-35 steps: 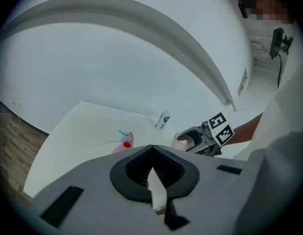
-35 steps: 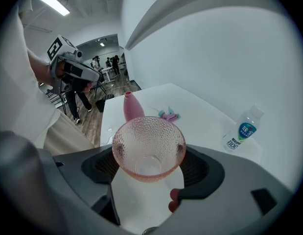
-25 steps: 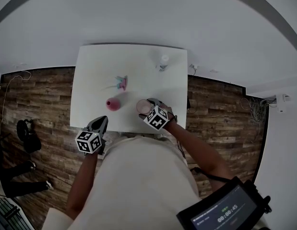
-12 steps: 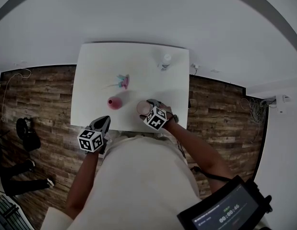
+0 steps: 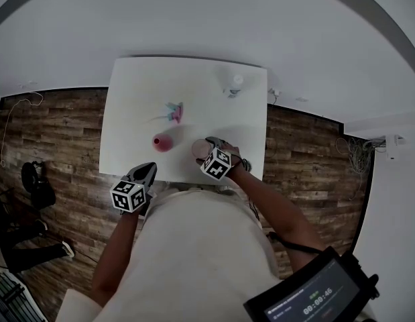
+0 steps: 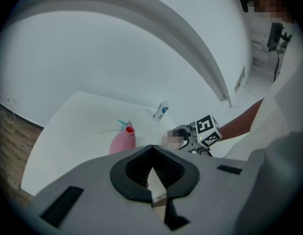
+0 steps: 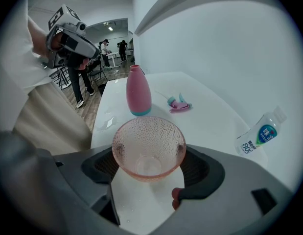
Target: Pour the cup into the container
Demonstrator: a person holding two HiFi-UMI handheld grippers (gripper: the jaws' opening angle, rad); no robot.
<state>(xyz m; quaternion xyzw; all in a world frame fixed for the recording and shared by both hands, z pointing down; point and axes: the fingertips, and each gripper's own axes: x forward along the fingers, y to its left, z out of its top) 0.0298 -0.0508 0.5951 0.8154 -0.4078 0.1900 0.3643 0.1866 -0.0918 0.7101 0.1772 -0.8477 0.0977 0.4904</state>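
Since a second ago the right gripper (image 7: 150, 173) has eased slightly down and still clamps the pink dimpled glass cup (image 7: 148, 143) upright between its jaws, over the near edge of the white desk (image 5: 133, 92). The left gripper (image 6: 152, 180), jaws pressed together on nothing, still hangs off the near left corner. The pink bottle (image 5: 162, 142) stands upright and uncapped just left of the cup, with bare desk between them; a teal-and-pink spray head (image 5: 172, 112) lies beyond it toward the desk's middle, and a small labelled plastic bottle (image 5: 234, 84) sits by the far right corner.
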